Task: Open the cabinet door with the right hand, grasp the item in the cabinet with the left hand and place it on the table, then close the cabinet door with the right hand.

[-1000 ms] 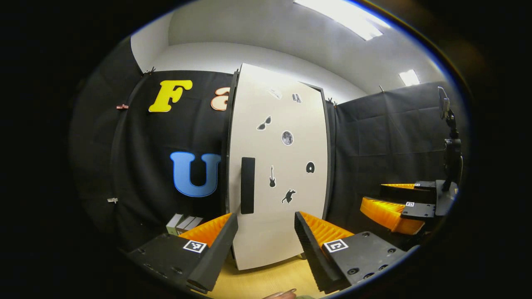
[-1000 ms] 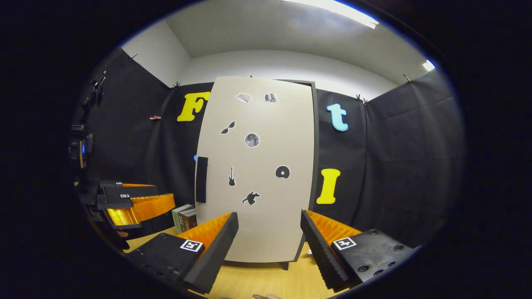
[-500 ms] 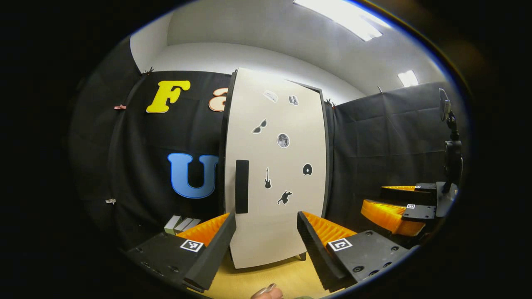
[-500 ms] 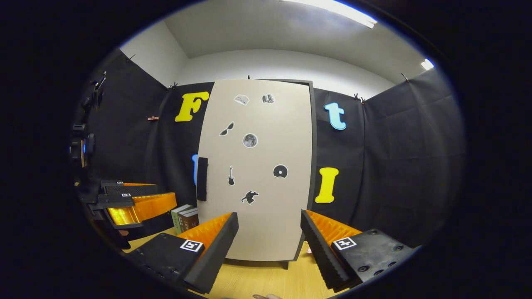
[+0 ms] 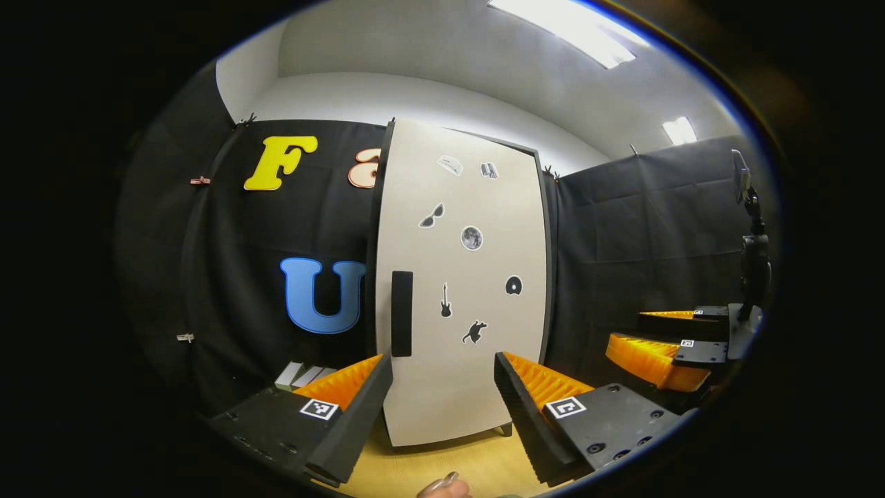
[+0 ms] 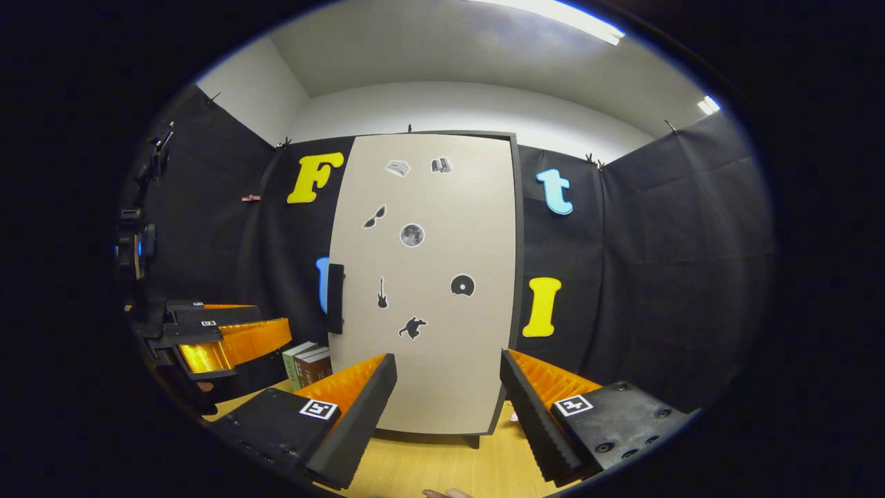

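The cabinet (image 6: 429,277) stands on the table (image 6: 442,470) at 12 o'clock in both views, its door (image 5: 463,290) shut, so the item inside is hidden. A dark handle (image 5: 402,312) runs upright along the door's left edge. The left gripper (image 5: 442,408) is spread wide and holds nothing, well short of the door. The right gripper (image 6: 448,411) is likewise spread and empty, facing the door's lower half. Books (image 6: 308,363) lie on the table at 9 o'clock of the cabinet in the right gripper view.
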A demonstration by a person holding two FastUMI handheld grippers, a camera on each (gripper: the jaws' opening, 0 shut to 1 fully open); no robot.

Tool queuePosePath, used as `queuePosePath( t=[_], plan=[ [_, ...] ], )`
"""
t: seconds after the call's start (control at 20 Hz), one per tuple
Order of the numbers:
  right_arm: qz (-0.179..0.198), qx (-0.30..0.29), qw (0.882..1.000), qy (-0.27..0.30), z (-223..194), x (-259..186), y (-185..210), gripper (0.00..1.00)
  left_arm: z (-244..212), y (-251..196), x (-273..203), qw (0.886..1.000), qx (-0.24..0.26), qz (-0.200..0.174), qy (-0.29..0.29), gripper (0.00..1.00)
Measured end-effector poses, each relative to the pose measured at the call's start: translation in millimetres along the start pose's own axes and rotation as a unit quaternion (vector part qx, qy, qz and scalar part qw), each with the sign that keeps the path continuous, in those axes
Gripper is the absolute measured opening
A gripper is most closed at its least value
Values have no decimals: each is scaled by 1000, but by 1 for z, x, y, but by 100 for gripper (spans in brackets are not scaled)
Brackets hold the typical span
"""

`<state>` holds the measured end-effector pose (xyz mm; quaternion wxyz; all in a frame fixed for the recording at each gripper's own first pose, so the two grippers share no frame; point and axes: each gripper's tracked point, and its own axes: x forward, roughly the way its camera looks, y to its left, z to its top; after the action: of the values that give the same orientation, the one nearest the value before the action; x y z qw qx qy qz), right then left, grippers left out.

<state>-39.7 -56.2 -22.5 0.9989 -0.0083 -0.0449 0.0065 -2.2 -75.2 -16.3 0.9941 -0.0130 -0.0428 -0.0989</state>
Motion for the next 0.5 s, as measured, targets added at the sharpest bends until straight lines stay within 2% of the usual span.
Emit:
queuePosePath(
  t=[0.5],
  plan=[
    [6,-2,1000,-1,3,-1,2,97,-4,-3,3,1000,-17,-13,2,93]
  ],
)
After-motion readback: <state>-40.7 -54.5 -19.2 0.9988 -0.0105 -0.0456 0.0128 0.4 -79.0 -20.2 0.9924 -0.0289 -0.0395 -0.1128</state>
